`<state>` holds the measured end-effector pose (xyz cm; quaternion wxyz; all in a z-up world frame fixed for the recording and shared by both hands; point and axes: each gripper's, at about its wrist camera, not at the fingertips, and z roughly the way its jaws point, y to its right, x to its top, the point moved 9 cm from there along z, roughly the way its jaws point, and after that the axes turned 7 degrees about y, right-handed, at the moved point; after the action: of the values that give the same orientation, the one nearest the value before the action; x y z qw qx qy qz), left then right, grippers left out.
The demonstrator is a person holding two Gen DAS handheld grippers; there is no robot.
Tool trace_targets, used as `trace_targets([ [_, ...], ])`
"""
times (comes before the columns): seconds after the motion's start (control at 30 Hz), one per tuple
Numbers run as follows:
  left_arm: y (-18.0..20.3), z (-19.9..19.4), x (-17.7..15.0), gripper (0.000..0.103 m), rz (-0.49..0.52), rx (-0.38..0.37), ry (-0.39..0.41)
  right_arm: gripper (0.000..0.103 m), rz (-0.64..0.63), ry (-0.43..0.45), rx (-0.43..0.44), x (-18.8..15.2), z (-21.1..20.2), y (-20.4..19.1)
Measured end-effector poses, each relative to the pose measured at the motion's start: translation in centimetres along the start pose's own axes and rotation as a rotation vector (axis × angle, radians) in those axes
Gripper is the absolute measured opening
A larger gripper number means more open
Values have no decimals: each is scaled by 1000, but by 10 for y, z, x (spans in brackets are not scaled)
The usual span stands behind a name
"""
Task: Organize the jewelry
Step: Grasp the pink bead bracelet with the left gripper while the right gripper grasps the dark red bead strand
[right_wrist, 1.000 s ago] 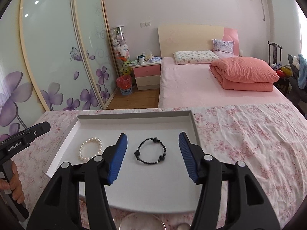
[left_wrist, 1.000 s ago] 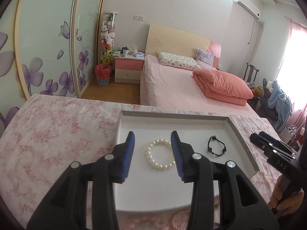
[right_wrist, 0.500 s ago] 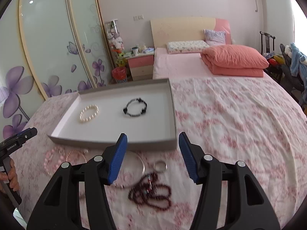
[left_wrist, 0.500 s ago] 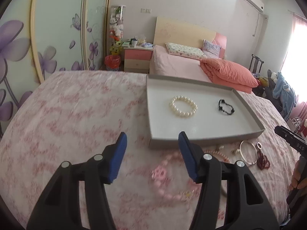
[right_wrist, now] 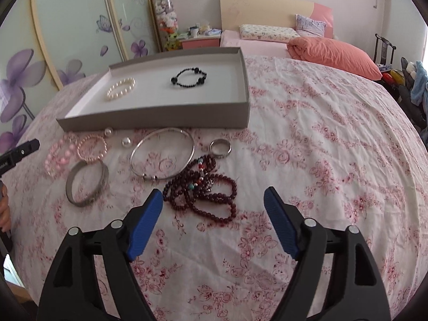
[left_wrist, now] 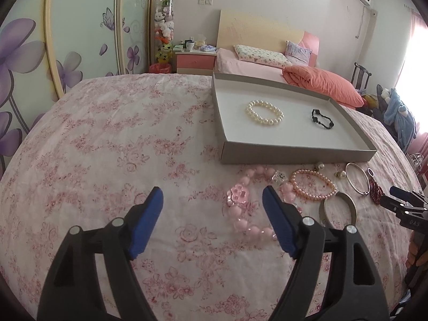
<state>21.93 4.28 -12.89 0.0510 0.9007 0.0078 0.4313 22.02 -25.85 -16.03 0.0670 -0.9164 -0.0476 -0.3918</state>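
Right wrist view: our right gripper [right_wrist: 212, 208] has just been opening its jaws, now wide and empty, the dark red bead strand [right_wrist: 202, 187] just ahead between them. We should drop squarely over its heaped middle, clear of the silver bangle [right_wrist: 162, 155]. Our left gripper [left_wrist: 212, 208], jaws also just widened and empty, has the pink bead bracelet [left_wrist: 247, 206] ahead beside its right jaw. The tray [right_wrist: 149, 121] wall beyond needs lifting over; open floral surface lies right.

The left gripper [left_wrist: 212, 196] is pointed steeply downward, its blue-padded jaws spread wide, having just been opening, with nothing pressed between them. The right gripper [right_wrist: 213, 196] is angled down likewise, its jaws just opened wide and nothing gripped.
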Motion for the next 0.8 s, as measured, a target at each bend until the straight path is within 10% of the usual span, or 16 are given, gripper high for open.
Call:
trace_targets([
  [0.33,8,7,-8,76,30,-3,-38,78,-70,-21,0,5,15,-15],
  [0.53,11,10,-11,76,43,-7,-52,33,-89,0,31,7,9,-21],
  [0.8,12,14,-14,76,57,7,-67,13,-88,4,19,4,5,-21],
])
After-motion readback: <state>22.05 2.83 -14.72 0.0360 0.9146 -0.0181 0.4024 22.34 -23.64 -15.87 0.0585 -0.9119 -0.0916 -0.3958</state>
